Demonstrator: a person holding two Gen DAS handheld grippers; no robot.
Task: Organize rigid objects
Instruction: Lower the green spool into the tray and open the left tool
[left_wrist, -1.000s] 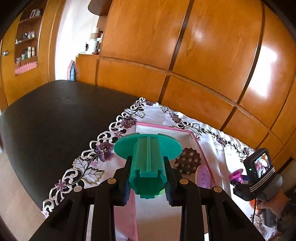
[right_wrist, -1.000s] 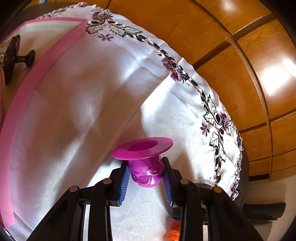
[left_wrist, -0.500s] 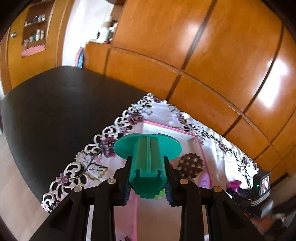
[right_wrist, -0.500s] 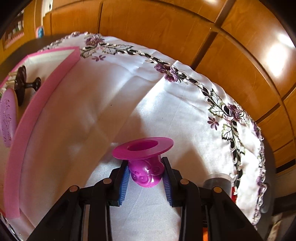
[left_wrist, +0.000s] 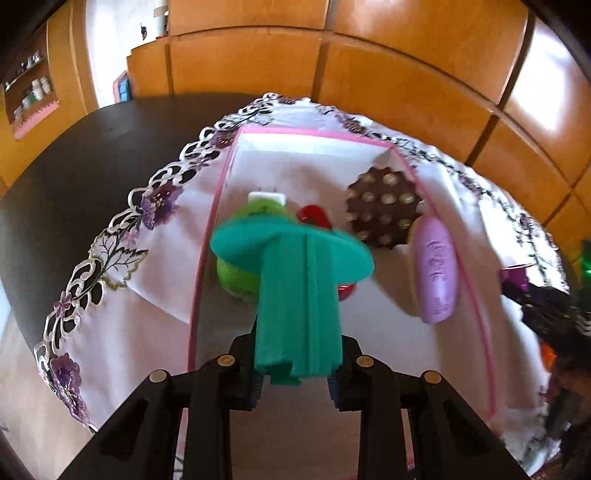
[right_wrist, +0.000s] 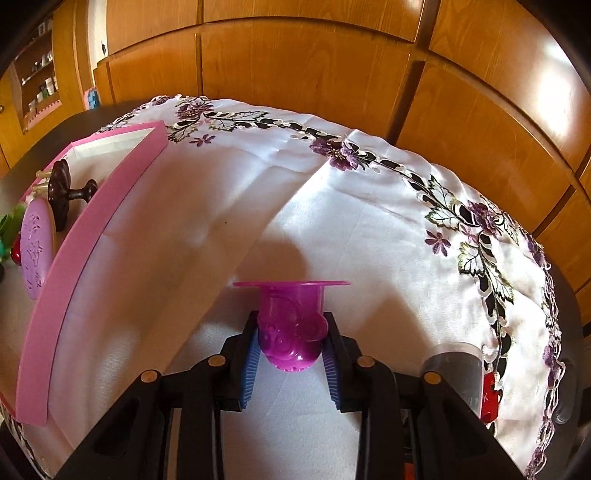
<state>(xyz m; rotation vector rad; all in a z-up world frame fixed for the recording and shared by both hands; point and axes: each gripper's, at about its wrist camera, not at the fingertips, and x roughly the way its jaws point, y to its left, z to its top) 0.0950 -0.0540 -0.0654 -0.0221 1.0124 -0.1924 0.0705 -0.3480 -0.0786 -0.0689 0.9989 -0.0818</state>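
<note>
My left gripper (left_wrist: 295, 373) is shut on a teal plastic spool (left_wrist: 295, 280) with a round flange, held above the pink-rimmed tray (left_wrist: 476, 295). In the tray lie a brown studded disc (left_wrist: 382, 210), a lilac oval piece (left_wrist: 436, 269), a green piece (left_wrist: 236, 273) and a red piece (left_wrist: 314, 218). My right gripper (right_wrist: 290, 363) is shut on a magenta flanged cup (right_wrist: 290, 321) above the white cloth (right_wrist: 332, 221), to the right of the tray (right_wrist: 92, 229). The brown knobbed disc (right_wrist: 64, 192) and the lilac piece (right_wrist: 35, 251) also show in the right wrist view.
The embroidered white tablecloth (left_wrist: 122, 251) lies on a dark table (left_wrist: 74, 166). Wooden cabinet panels (right_wrist: 295, 74) stand behind. A clear cup (right_wrist: 454, 376) with a red item (right_wrist: 489, 398) stands at the cloth's right edge.
My left gripper has tilted down and moved over the tray, so the tray's contents now show. My right gripper has lifted and levelled with the magenta cup, facing the cabinets.
</note>
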